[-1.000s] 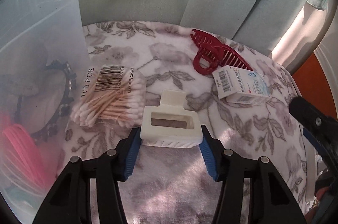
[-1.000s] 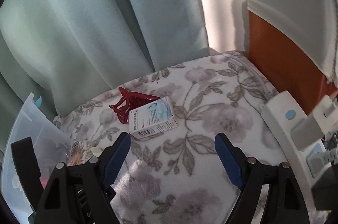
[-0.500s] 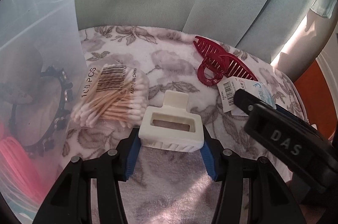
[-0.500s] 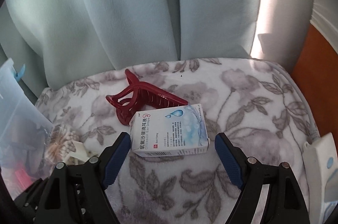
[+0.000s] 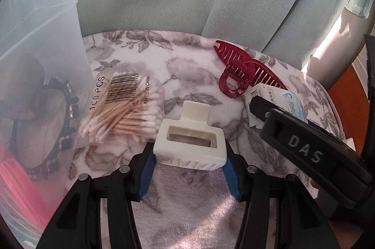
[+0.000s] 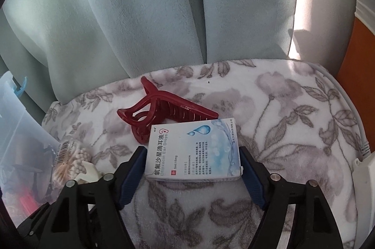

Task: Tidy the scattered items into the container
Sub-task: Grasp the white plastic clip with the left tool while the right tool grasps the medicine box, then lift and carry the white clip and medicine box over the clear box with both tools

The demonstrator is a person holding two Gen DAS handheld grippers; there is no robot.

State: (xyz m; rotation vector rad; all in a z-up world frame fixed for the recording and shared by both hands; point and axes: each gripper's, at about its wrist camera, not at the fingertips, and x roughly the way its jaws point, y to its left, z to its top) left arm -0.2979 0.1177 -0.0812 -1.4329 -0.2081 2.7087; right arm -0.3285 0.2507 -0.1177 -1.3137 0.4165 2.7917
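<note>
My left gripper point(image 5: 189, 162) has its jaws clamped on the white clip point(image 5: 191, 143), one blue pad against each short end, so the clip sits square across the jaws and looks ready, in my judgement, to carry to the bin point(image 5: 39, 42) just to the left. The bin's translucent wall shows a black bracelet point(image 5: 58, 122) and something pink already inside. The swab pack point(image 5: 124, 108) lies on the floral cloth point(image 5: 187, 75) between clip and bin, touching neither that I can confirm. My right gripper point(image 6: 191, 166) points steeply down with its jaws closing around the box point(image 6: 194, 150); the pads flank its short sides, contact not yet evident. The red clip point(image 6: 164, 113) lies just behind the box, teeth toward it, possibly touching.
</note>
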